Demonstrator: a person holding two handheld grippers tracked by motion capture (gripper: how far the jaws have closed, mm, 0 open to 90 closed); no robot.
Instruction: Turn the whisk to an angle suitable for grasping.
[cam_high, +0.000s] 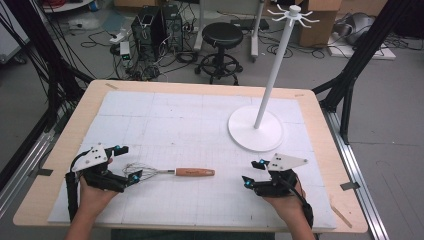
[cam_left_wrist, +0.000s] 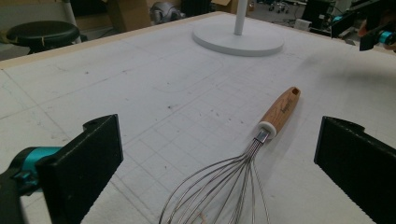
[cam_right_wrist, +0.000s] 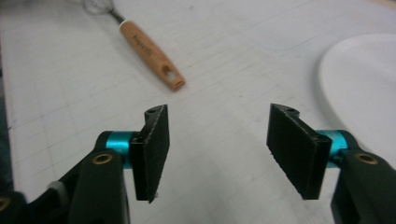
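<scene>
Whisk (cam_high: 170, 173) on gridded white mat (cam_high: 200, 125), lab floor.

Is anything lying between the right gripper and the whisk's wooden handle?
No. In the right gripper view, just bare white mat separates the open right gripper from the whisk.

A wooden worktop (cam_high: 65, 145) carries a white gridded mat (cam_high: 190, 125). On the mat, a whisk (cam_high: 172, 172) lies between both pairs of jaws; a white stand (cam_high: 256, 127) sits beyond the right jaws.
</scene>
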